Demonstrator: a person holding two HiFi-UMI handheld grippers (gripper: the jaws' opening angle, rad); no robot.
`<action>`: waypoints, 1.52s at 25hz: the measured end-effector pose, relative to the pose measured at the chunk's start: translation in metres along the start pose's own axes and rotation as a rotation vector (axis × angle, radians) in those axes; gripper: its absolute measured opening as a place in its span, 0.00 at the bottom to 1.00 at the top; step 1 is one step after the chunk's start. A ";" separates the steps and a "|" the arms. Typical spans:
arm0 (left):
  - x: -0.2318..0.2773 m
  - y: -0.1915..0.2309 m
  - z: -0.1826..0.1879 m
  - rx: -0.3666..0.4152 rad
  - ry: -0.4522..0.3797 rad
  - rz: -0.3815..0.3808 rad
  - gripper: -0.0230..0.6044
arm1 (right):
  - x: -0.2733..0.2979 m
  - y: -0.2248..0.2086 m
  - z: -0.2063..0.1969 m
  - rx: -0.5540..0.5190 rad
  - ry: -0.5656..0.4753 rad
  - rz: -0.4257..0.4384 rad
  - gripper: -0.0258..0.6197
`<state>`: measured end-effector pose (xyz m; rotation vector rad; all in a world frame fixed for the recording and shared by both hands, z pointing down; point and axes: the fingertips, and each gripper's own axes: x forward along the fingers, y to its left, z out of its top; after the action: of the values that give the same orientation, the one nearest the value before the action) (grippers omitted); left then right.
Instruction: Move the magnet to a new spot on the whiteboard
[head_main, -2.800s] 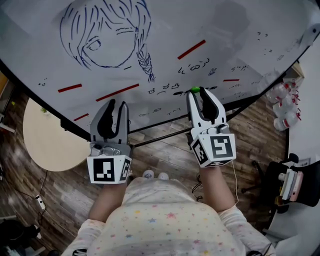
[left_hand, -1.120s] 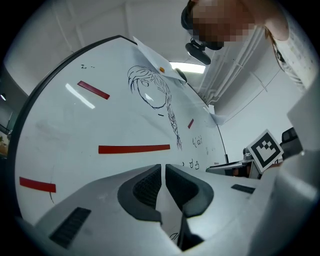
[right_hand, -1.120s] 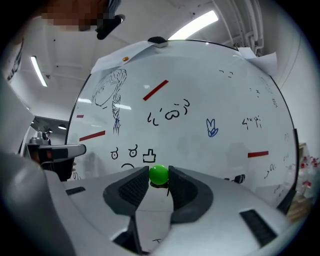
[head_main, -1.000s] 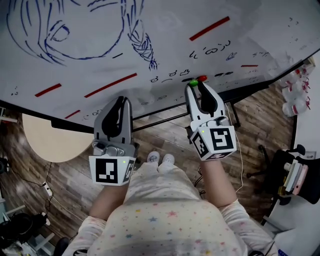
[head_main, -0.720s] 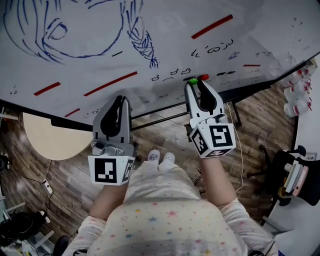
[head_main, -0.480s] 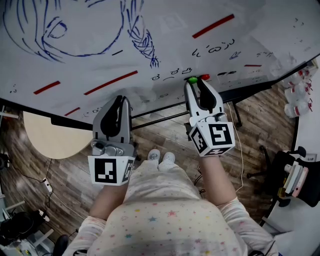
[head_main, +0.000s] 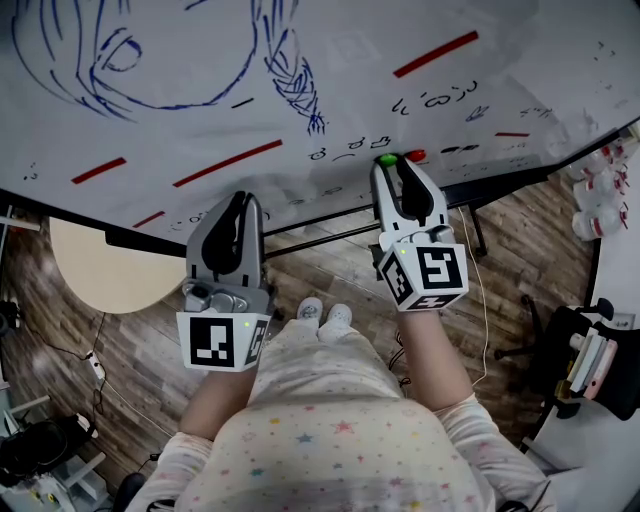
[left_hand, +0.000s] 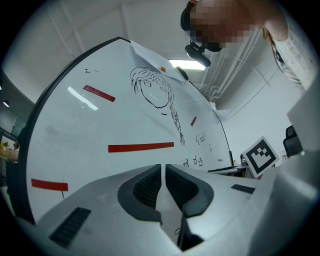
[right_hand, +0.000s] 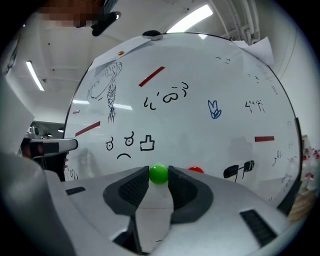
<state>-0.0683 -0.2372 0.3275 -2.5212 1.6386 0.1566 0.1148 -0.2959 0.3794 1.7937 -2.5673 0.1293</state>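
A small green magnet (head_main: 385, 159) (right_hand: 159, 173) sits between the tips of my right gripper (head_main: 388, 166) (right_hand: 159, 177), which is shut on it right at the whiteboard (head_main: 340, 60) (right_hand: 200, 120), near the board's lower edge. A red magnet (head_main: 416, 155) (right_hand: 195, 170) sticks to the board just right of the green one. My left gripper (head_main: 240, 202) (left_hand: 163, 168) hangs to the left, below the board's edge, shut with nothing between its pads. The board carries a blue drawing of a girl (head_main: 150, 60), several red strips and small black doodles.
The board's black frame and stand bar (head_main: 320, 241) cross just under both grippers. A round beige table (head_main: 100, 275) stands at lower left on the wood floor. At the right are white bottles (head_main: 600, 195) and an office chair (head_main: 585, 365).
The right gripper keeps hold of the green magnet and has edged slightly left, widening the gap to the red magnet, which was hidden in the earliest frame. The left gripper has stayed put.
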 end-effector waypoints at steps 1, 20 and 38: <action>0.000 0.000 0.000 0.000 0.001 0.001 0.09 | 0.000 0.000 0.000 -0.002 0.000 0.000 0.23; -0.001 -0.001 0.001 0.006 0.000 -0.002 0.09 | 0.002 0.000 -0.001 -0.037 0.015 -0.006 0.23; -0.006 -0.005 0.008 0.017 -0.016 -0.015 0.09 | -0.007 0.003 0.010 -0.064 0.006 -0.016 0.28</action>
<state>-0.0663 -0.2284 0.3206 -2.5127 1.6082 0.1598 0.1152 -0.2888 0.3690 1.7885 -2.5223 0.0518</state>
